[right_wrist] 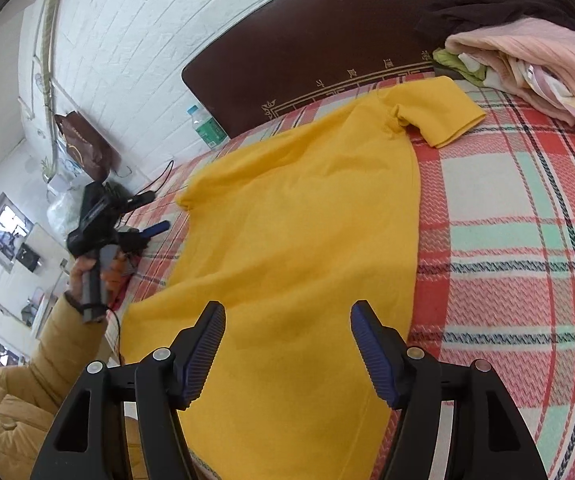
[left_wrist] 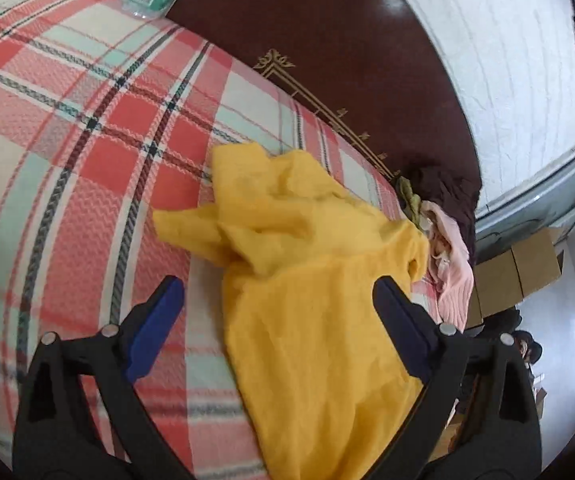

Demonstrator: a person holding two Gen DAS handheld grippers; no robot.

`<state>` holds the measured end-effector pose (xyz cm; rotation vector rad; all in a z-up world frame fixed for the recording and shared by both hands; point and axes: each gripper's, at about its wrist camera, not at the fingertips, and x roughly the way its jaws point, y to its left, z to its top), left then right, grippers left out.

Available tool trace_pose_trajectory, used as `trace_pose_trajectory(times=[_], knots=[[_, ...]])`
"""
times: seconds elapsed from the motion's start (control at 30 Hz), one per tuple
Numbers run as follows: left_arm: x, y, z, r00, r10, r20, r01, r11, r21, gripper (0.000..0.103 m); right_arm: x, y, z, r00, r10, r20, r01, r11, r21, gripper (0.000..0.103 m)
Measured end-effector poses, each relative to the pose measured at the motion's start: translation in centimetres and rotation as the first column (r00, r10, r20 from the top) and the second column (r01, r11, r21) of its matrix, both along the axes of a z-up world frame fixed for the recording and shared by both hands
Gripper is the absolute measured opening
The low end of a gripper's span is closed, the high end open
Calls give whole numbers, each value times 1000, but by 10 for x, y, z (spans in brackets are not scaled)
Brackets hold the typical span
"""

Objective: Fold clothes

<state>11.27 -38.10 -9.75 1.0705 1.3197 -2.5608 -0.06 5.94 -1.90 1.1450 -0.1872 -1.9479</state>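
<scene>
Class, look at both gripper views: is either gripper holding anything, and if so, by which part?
Nothing is held. The left gripper and right gripper are both open above the yellow shirt on the bed.

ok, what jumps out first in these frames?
The yellow shirt, spread across the plaid bedspread, one sleeve pointing toward the headboard. Both grippers, left and right, are open over it. A clothes pile sits by the headboard.

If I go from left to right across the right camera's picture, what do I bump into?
brown bag → left gripper → water bottle → yellow shirt → pink clothes
</scene>
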Motion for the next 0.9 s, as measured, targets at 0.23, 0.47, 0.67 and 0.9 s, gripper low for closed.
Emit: trace_pose_trajectory(times=[0.23,0.47,0.67,0.9], knots=[[-36,-17,-17,997,31,-74,-20,989,150,42,-15,-4,-11,999,-27,41,27,1000,14,70],[-41,-21,17,982,82,-170,-73,996,55,16,-32,-6,-18,996,-51,67,49,998,26,70],[-35,-26,48,960,44,-275,-75,992,-105,19,-49,-8,-19,996,-62,60,60,998,27,70],[-19,-33,12,985,161,-67,-169,976,-137,78,-71,-12,-24,996,-64,65,63,998,24,70]])
